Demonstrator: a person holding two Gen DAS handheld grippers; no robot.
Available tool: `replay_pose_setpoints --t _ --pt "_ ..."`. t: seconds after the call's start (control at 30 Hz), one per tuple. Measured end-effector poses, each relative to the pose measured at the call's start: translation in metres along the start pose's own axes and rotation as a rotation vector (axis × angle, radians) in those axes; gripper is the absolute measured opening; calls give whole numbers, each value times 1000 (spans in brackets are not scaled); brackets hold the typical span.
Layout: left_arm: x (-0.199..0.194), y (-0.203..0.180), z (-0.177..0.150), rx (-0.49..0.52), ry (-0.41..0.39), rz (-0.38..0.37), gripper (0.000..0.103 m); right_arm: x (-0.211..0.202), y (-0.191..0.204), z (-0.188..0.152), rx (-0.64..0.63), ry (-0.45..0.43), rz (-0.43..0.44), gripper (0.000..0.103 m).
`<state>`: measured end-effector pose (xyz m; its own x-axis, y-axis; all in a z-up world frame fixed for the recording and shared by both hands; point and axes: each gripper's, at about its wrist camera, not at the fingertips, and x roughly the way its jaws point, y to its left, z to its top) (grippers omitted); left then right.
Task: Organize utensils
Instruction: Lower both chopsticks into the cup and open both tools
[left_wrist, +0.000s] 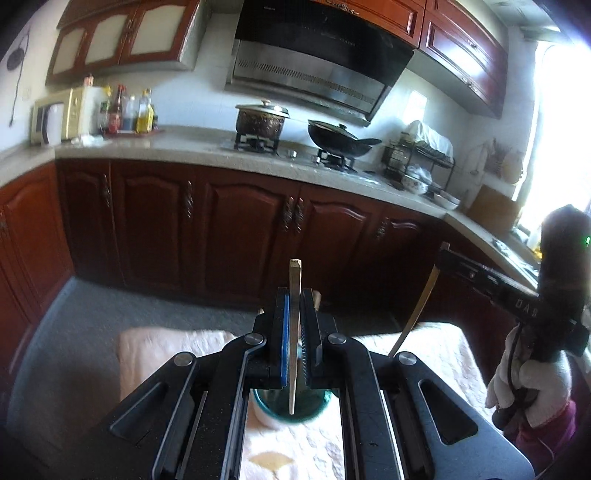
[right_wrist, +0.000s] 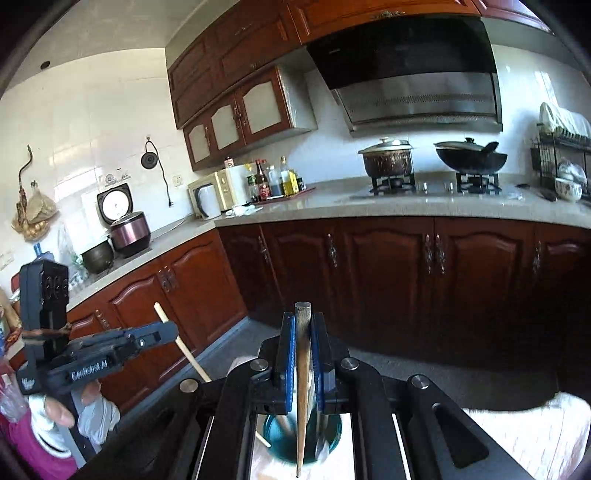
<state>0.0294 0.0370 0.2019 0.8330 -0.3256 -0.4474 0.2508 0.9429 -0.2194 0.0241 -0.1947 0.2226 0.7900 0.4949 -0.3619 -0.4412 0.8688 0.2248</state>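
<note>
Chopsticks are being held one in each tool, both hanging above a teal cup (left_wrist: 291, 406) that is standing on a pale quilted cloth (left_wrist: 173, 350) over the tabletop. In the left wrist view, the left tool (left_wrist: 294, 332) is pinching a flat pale chopstick (left_wrist: 294, 332) upright between nearly closed jaws, its lower tip reaching down at 6 o'clock toward the cup's mouth. In the right wrist view, the right tool (right_wrist: 303, 354) is clamping a round brown chopstick (right_wrist: 303, 369) the same way, tip pointing into the same cup (right_wrist: 280, 432).

Progress, judged: both sticks appear lifted clear rather than seated; whether other utensils are lying in the cup is too blurred to tell. Lowering and releasing seem outstanding.

Legible writing: "GenRobot.AI" on the left tool's body at 9 o'clock in the right wrist view. The range hood's (left_wrist: 317, 48) lettering is unreadable.
</note>
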Motion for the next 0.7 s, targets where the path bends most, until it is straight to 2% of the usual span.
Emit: replay_pose_setpoints --t 0.17,0.27,0.5,0.7 --pt "36 5 -3 10 13 41 4 41 -5 14 -5 5 -29 7" --pt "56 10 -10 4 37 56 4 69 -9 9 -10 25 -44 7" --pt "94 14 -39 -4 104 81 4 126 -26 -36 19 157 -34 7" --pt "113 16 -58 -16 158 78 4 137 -36 -65 43 207 -13 7"
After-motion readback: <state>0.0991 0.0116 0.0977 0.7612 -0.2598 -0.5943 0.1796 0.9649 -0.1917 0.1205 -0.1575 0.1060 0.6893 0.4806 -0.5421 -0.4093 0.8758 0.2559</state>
